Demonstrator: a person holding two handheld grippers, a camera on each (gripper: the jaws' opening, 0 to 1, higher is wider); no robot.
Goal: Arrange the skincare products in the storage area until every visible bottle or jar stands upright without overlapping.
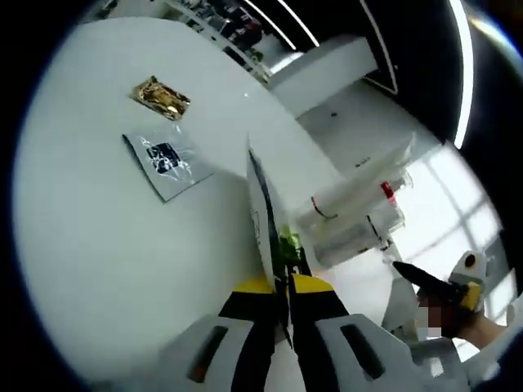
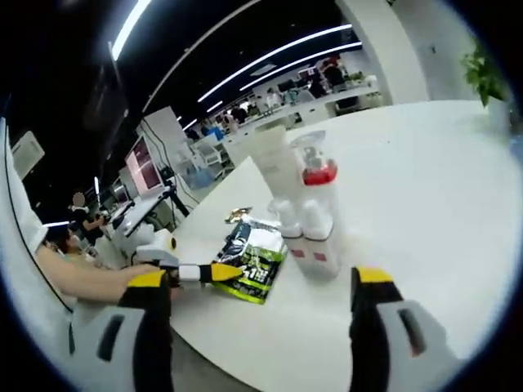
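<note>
Left hand-held gripper (image 1: 283,282) clamped on flat green-printed sachet (image 1: 265,216); right hand-held gripper (image 2: 257,286) open before white red-capped bottles (image 2: 315,212) upright on white tabletop (image 2: 425,188).

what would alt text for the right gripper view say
The right tool, open, faces a cluster of upright white skincare bottles, one with a red collar under a clear cap, on a white table. The left tool reaches in from the left, shut on a dark and green sachet.
</note>
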